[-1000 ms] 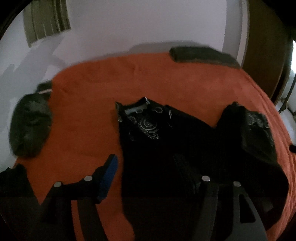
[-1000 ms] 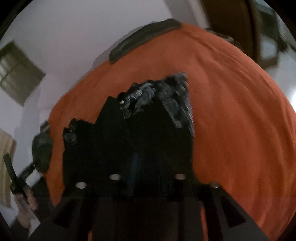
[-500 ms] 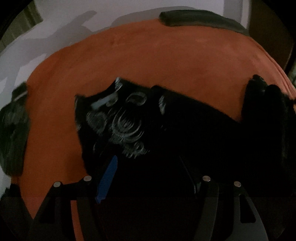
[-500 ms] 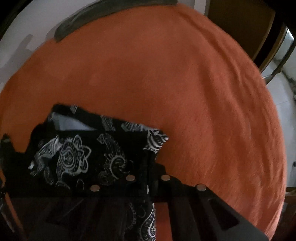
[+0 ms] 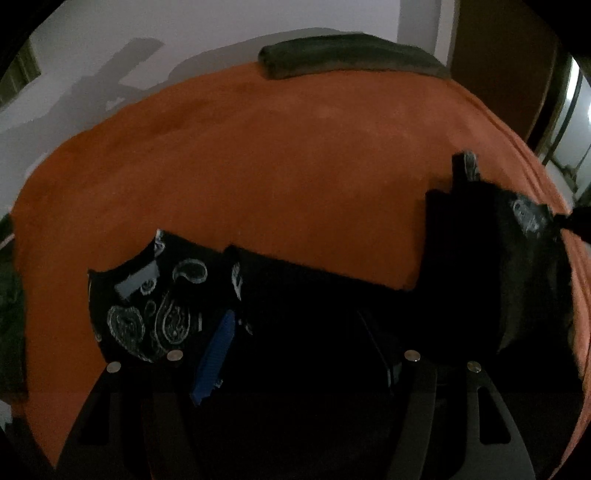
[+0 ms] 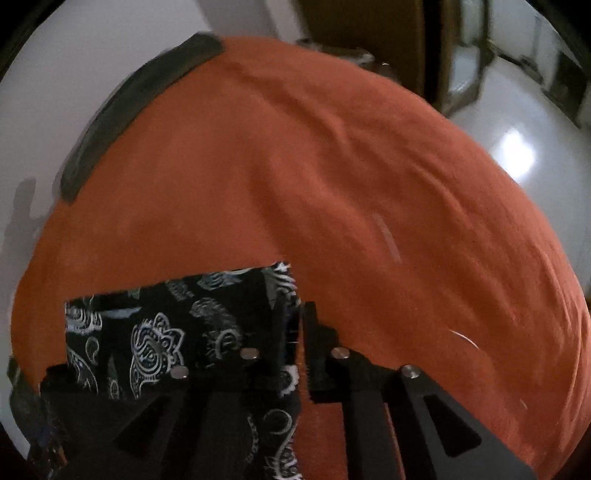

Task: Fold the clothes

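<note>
Garment, black paisley, lies spread across my orange bed. My right gripper pinches its right edge; left gripper gapes wide over it. I judge a fold underway; next needs a left-side grasp.

Orange blanket covers the whole bed, soft nap, a few shallow creases running toward the right edge in the right wrist view. Dark grey-green pillow lies flat at the far edge, against the white wall; same pillow shows as a long dark strip at upper left. Shadows fall on the wall above the bed. Another dark bundle at the bed's left edge, too dim to identify. Brown wooden door on the right. Glossy white floor past the bed, with a bright glare spot.
</note>
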A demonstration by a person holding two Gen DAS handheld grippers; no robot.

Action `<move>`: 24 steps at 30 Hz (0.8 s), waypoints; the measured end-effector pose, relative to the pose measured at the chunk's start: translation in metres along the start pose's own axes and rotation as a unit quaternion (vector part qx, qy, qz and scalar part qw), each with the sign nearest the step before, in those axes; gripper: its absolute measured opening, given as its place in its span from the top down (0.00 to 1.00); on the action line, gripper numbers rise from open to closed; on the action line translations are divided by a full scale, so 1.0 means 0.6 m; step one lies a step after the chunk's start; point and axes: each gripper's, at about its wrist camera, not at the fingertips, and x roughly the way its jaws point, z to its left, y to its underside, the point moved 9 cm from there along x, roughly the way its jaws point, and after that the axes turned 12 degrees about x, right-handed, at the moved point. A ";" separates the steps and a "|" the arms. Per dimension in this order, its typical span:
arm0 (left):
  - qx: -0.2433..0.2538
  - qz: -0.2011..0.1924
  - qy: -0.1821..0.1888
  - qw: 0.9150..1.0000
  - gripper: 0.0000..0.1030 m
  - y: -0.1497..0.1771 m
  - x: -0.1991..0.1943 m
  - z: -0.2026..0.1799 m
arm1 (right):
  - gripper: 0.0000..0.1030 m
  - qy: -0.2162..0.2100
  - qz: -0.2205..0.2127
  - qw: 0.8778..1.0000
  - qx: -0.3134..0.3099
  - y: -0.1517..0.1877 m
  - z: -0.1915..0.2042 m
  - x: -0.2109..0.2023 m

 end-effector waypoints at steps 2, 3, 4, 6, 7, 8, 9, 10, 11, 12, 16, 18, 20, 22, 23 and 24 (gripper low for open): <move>0.006 -0.003 0.005 1.000 0.34 -0.008 -0.001 0.024 | 0.84 0.001 -0.043 0.999 -0.021 -0.007 0.006 -0.032; 0.013 -0.012 -0.014 1.000 0.34 -0.008 -0.007 0.045 | 0.84 -0.004 -0.061 0.997 -0.044 -0.006 0.021 -0.046; 0.018 -0.019 -0.032 0.999 0.34 -0.008 -0.013 0.066 | 0.84 -0.013 -0.081 0.993 -0.085 0.000 0.051 -0.060; -0.005 -0.014 -0.050 0.999 0.34 -0.004 -0.012 0.108 | 0.82 -0.052 -0.061 0.980 -0.182 0.045 0.131 -0.058; -0.021 -0.008 -0.051 0.998 0.34 0.000 -0.008 0.128 | 0.82 -0.076 -0.024 0.974 -0.214 0.078 0.171 -0.044; -0.040 0.003 -0.048 0.998 0.34 0.006 0.000 0.146 | 0.82 -0.099 0.013 0.964 -0.246 0.111 0.210 -0.031; -0.062 0.018 -0.047 0.997 0.34 0.016 0.009 0.166 | 0.82 -0.118 0.045 0.953 -0.274 0.141 0.245 -0.019; -0.077 0.031 -0.048 0.995 0.34 0.028 0.016 0.182 | 0.76 -0.115 0.051 0.951 -0.283 0.155 0.269 -0.008; -0.091 0.042 -0.049 0.994 0.34 0.039 0.022 0.198 | 0.65 -0.105 0.046 0.949 -0.294 0.163 0.292 0.004; -0.105 0.042 -0.050 0.992 0.34 0.049 0.024 0.211 | 0.60 -0.098 0.043 0.947 -0.303 0.171 0.314 0.016; -0.162 0.061 -0.052 0.984 0.34 0.102 0.051 0.259 | 0.56 -0.123 0.077 0.956 -0.256 0.183 0.366 0.064; -0.178 0.080 -0.054 0.979 0.34 0.125 0.073 0.275 | 0.67 -0.106 0.085 0.963 -0.231 0.183 0.376 0.086; -0.184 0.087 -0.052 0.978 0.34 0.133 0.086 0.282 | 1.00 -0.096 0.081 0.971 -0.205 0.178 0.386 0.103; -0.187 0.084 -0.048 0.978 0.34 0.133 0.091 0.286 | 1.00 -0.118 0.060 0.972 -0.193 0.166 0.413 0.097; -0.188 0.083 -0.046 0.978 0.34 0.133 0.094 0.288 | 1.00 -0.135 0.045 0.971 -0.193 0.159 0.432 0.086; -0.190 0.081 -0.044 0.978 0.34 0.132 0.096 0.290 | 1.00 -0.151 0.031 0.969 -0.194 0.154 0.450 0.076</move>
